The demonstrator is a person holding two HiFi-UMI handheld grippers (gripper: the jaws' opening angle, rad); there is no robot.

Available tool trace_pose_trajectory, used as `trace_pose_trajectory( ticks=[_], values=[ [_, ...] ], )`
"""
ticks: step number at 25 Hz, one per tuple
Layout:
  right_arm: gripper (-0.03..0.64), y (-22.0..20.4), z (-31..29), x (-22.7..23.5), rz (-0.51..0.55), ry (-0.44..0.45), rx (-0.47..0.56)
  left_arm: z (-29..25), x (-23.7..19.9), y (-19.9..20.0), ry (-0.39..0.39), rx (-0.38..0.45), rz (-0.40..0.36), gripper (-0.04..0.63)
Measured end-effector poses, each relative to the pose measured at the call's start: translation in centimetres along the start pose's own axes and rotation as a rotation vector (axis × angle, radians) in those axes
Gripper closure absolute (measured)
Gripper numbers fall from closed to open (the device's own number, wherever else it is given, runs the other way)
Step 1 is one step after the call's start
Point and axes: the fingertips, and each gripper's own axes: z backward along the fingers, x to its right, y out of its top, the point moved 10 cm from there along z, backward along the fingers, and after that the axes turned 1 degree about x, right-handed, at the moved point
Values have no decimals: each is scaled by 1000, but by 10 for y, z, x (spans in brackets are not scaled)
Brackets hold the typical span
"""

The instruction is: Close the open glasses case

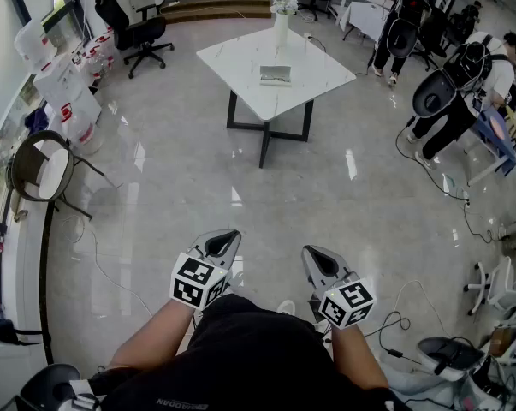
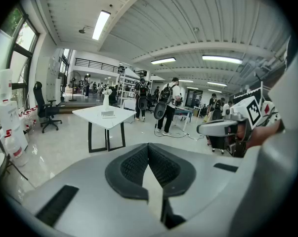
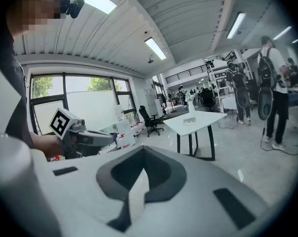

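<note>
The glasses case lies open on a white square table far ahead across the floor. It shows as a small pale box in the left gripper view and again in the right gripper view. Both grippers are held close to my body, well short of the table. My left gripper is shut with nothing in it, and my right gripper is shut and empty too. Each gripper view shows its own jaws meeting at the tip, the left and the right.
A white vase stands on the table behind the case. A black office chair and water bottles are at the left, a round-backed chair nearer. People stand at the right. Cables trail on the floor.
</note>
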Motion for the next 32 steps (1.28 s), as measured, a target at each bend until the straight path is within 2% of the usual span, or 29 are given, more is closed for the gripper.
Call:
trace_pose_trajectory(
  ticks=[23, 32],
  values=[
    [620, 2, -22, -22, -1, -8, 1, 9, -25, 3, -25, 4, -25, 594],
    [620, 7, -55, -36, -61, -36, 29, 17, -64, 4, -55, 6, -2, 594]
  ],
)
